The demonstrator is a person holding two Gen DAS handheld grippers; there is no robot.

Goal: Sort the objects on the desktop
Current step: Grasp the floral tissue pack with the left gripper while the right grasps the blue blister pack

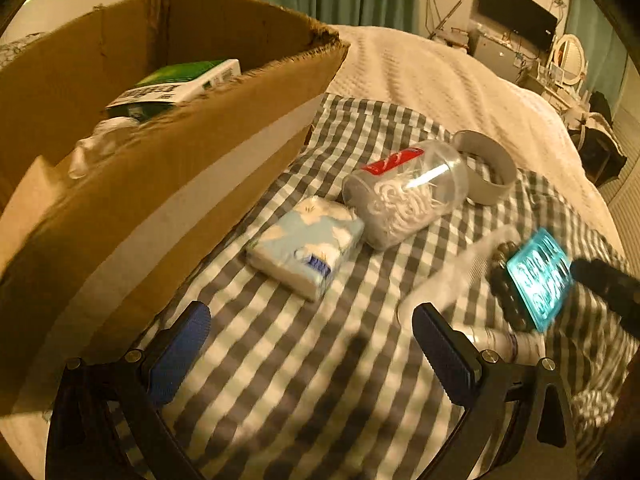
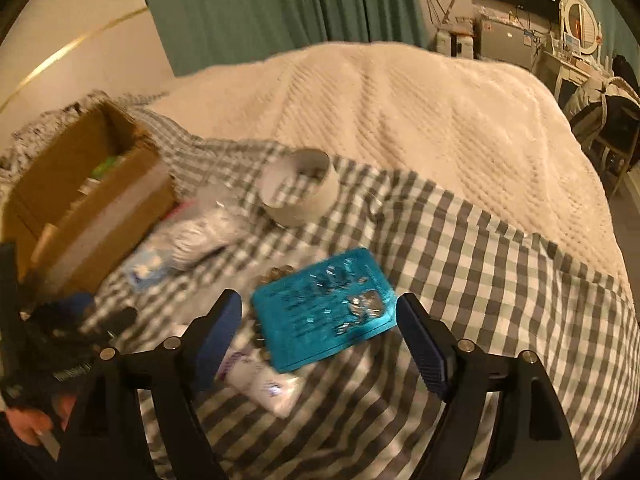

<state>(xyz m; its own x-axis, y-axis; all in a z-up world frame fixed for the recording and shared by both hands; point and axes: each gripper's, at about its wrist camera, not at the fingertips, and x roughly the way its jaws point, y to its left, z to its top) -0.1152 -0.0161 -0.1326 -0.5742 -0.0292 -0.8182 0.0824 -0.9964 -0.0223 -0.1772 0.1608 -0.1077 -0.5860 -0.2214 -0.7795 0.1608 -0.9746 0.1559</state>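
Note:
My left gripper (image 1: 312, 344) is open and empty above the checked cloth (image 1: 304, 380), beside the cardboard box (image 1: 132, 200). Ahead of it lie a blue tissue pack (image 1: 306, 246), a clear jar of cotton swabs (image 1: 406, 192) on its side and a white tape roll (image 1: 486, 164). My right gripper (image 2: 320, 328) is open, its fingers either side of a teal blister pack (image 2: 324, 308), not touching it. The pack rests on a bead bracelet (image 2: 276, 272) and a white tube (image 2: 260, 380). The pack also shows in the left wrist view (image 1: 538, 276).
The box holds a green and white carton (image 1: 180, 80) and crumpled plastic (image 1: 100, 144). The cloth lies on a cream bedspread (image 2: 400, 120). My left gripper and hand show at the left of the right wrist view (image 2: 60, 340). Furniture stands at the far right.

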